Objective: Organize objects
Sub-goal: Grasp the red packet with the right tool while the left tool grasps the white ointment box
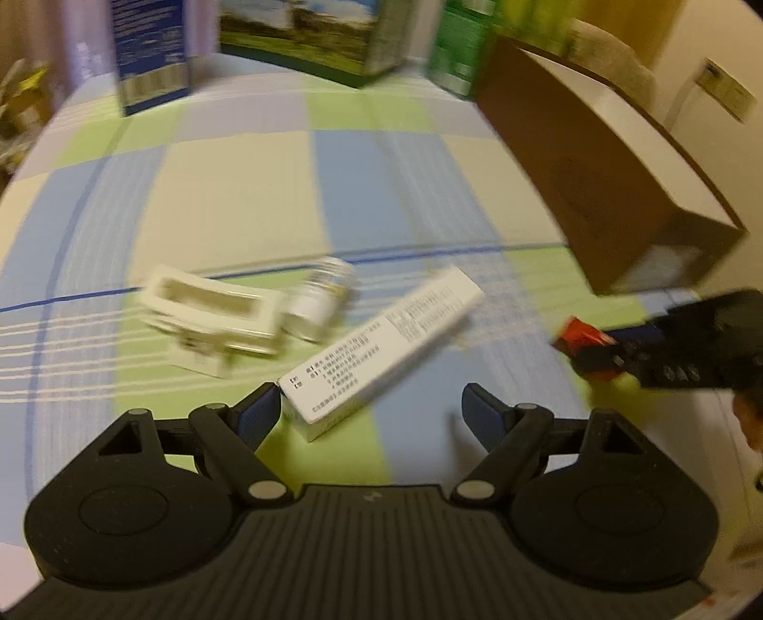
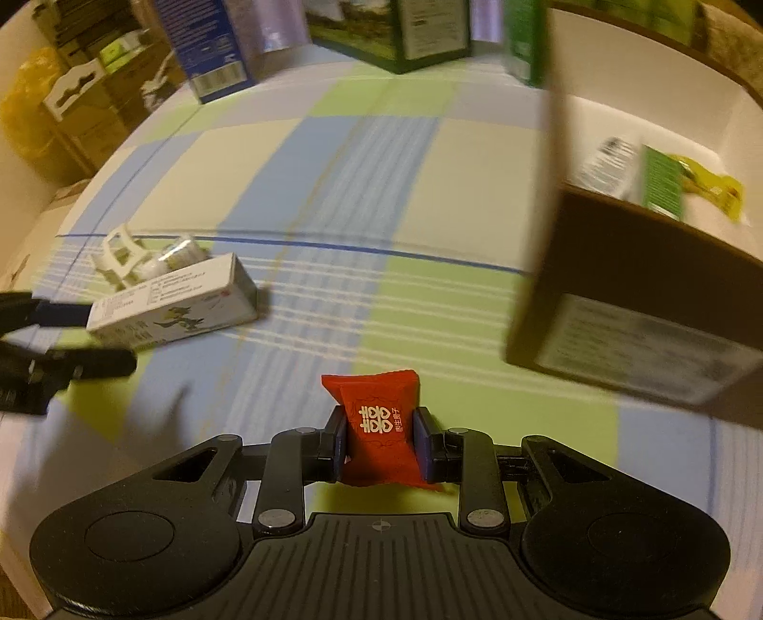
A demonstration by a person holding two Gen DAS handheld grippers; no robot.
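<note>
Right tongs [image 2: 380, 441] — clamped on a red packet [image 2: 379, 429], a soft, pillow-shaped wrapper with crimped ends and white printed characters, pinched at its middle between the two blue pads and held above the surface [image 2: 334, 191]. Left tongs [image 1: 369, 412] — spread wide apart and empty; the near end of a long white carton [image 1: 381, 348] lies just beside the left-hand pad, whether touching cannot be told, the carton slanting away across the gap. The carton is a rectangular cardboard box with printed text on one face and, in the right wrist view, a small dark figure on its side. Beyond it, close together, lie a white open frame-like piece [image 1: 214, 317] and a small white cylindrical bottle [image 1: 319, 300] on its side; motion blur hides their details. The surface wears a cloth of pale blue, green and cream checks with thin blue lines. To the right stands a brown cardboard box [image 2: 634, 305] with a white interior, open at the top, holding a green-labelled pack [image 2: 660, 181] and a yellow wrapper [image 2: 715, 191]. At the far edge stand a blue carton [image 1: 150, 52], a carton bearing a landscape picture [image 1: 305, 33] and a green one [image 1: 460, 45].
</note>
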